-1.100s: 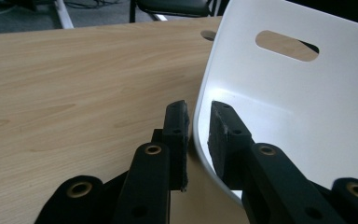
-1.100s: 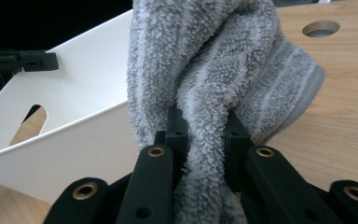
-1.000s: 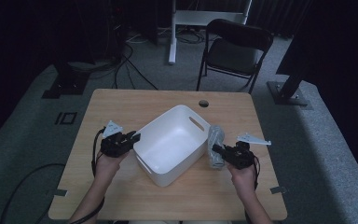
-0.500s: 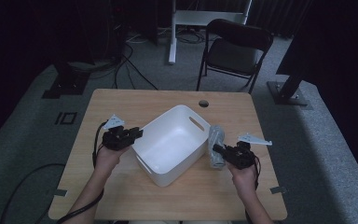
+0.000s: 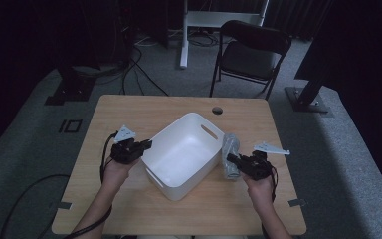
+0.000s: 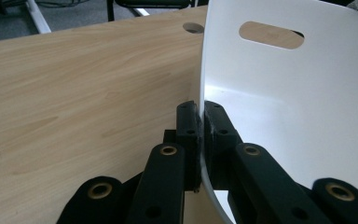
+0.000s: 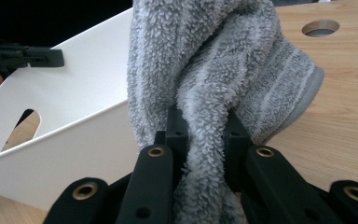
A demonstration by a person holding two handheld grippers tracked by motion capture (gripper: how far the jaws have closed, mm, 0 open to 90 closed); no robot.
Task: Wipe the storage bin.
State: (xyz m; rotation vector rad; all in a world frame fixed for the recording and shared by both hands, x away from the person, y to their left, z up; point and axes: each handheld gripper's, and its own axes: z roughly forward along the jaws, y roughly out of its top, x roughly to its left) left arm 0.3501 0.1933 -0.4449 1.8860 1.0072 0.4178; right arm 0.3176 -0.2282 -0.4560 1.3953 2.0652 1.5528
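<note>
A white plastic bin (image 5: 184, 154) with slot handles sits tilted across the middle of the wooden table (image 5: 129, 114). My left gripper (image 5: 146, 145) is shut on the bin's left rim (image 6: 200, 116), one jaw outside the wall and one inside. A rolled grey towel (image 5: 230, 155) lies just right of the bin. My right gripper (image 5: 232, 160) is shut on a fold of that grey towel (image 7: 214, 93), which bulges up between the jaws beside the bin wall (image 7: 74, 135).
A round cable hole (image 5: 217, 110) is in the table near its far edge. A black folding chair (image 5: 251, 55) stands behind the table. Cables trail on the floor at the left. The table's near part is bare wood.
The left gripper has shifted slightly away and right along the bin's rim. The right gripper and the towel have barely moved.
</note>
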